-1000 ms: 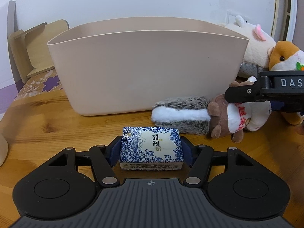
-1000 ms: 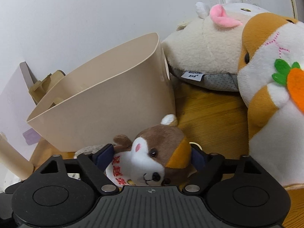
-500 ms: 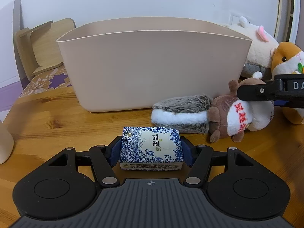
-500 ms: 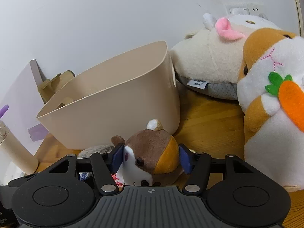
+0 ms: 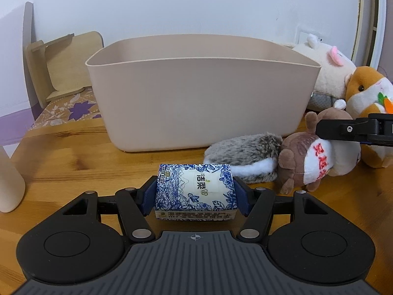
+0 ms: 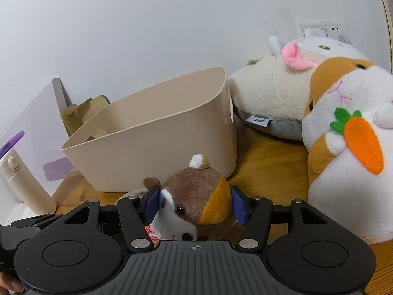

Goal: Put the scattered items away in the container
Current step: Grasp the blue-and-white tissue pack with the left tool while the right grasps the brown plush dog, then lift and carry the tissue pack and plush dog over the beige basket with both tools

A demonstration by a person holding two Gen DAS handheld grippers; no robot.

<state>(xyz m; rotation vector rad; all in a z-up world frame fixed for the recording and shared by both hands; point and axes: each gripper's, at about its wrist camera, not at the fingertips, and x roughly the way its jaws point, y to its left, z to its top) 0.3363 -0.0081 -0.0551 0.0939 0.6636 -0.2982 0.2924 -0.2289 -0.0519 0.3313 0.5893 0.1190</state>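
Between the left gripper (image 5: 195, 194) pads sits a blue-and-white tissue pack (image 5: 195, 189), clamped on both ends just above the wooden table (image 5: 73, 167). Right gripper (image 6: 194, 205) — jaws just closed in — squeezes the head of a small brown plush squirrel (image 6: 196, 201), its grey tail (image 5: 243, 157) trailing on the table. Beige container (image 5: 201, 98) stands just behind both items — the tail's end near its front wall. Two bigger plush toys, cream (image 6: 275, 93) and orange-white with a carrot (image 6: 348, 147), sit right of the container.
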